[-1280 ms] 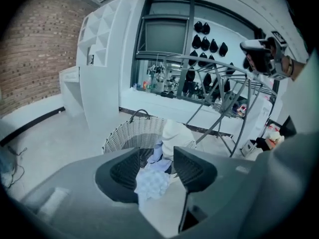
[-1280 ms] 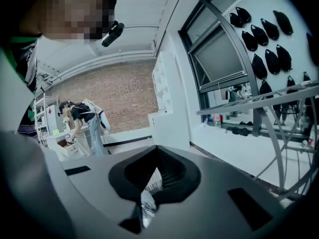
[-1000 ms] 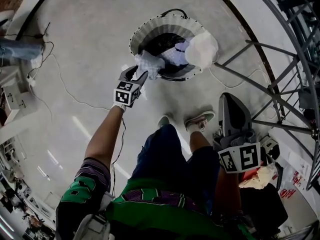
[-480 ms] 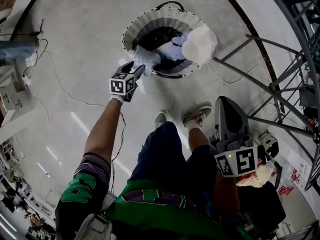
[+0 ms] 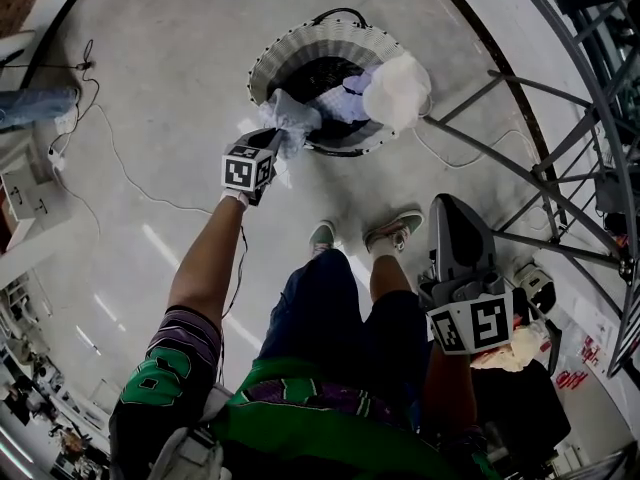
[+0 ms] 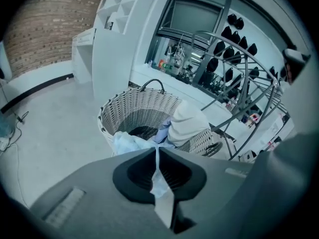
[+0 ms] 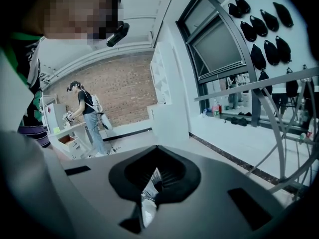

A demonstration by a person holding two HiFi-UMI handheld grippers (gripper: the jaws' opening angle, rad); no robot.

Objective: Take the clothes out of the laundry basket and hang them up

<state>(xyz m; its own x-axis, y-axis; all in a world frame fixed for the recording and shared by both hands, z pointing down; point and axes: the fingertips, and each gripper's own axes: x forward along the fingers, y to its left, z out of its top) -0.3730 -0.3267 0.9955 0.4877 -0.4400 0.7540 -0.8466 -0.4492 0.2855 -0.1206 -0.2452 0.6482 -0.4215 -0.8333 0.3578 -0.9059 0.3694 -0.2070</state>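
Observation:
A white wicker laundry basket point(image 5: 300, 46) point(image 6: 144, 111) stands on the floor ahead of me. A pale blue garment point(image 5: 287, 116) point(image 6: 128, 143) hangs over its near rim. My left gripper point(image 5: 274, 142) point(image 6: 157, 152) has just been closing and is now shut on a fold of it. The cloth shows pinched between the jaws. A white garment point(image 5: 398, 90) point(image 6: 187, 123) drapes over the basket's right rim, and darker clothes lie inside. My right gripper point(image 5: 452, 200) point(image 7: 156, 148) is held low at my right side, shut and holding nothing.
A metal drying rack point(image 5: 565, 168) point(image 6: 234, 98) with black clips stands to the right of the basket. Cables point(image 5: 130, 178) trail across the floor at the left. My shoes point(image 5: 395, 236) are just behind the basket. Another person point(image 7: 89, 116) stands far off by a brick wall.
The left gripper has sunk a little onto the pale blue garment at the basket's rim, and its jaws have gone from wide open to shut on the cloth. The right gripper has stayed still.

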